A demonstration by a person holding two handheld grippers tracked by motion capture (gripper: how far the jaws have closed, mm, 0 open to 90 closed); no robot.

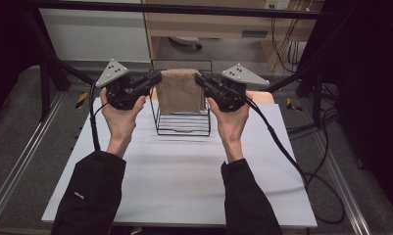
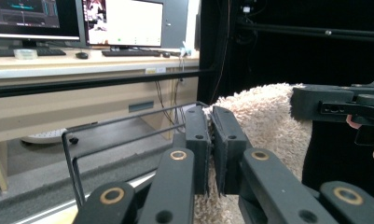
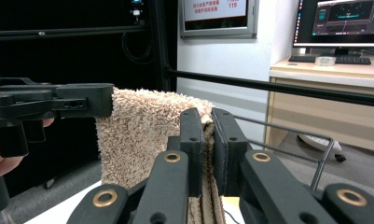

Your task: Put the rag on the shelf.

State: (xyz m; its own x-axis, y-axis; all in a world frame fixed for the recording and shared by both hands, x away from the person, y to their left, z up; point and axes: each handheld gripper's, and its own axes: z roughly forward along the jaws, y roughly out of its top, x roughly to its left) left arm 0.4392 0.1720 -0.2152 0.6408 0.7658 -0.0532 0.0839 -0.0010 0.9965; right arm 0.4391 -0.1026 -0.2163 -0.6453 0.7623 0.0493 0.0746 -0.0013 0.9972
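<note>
Left gripper & right gripper each pinched a top corner of the beige fluffy terry towel, jaws closed on it. Towel hung stretched btwn them, its lower part inside the black wire rack just below the jaws. Rack stood on the white table sheet.

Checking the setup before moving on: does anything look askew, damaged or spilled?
Nothing stands out. The beige fluffy towel hangs straight between both hand-held grippers, over the upright black wire rack on the white table.
</note>
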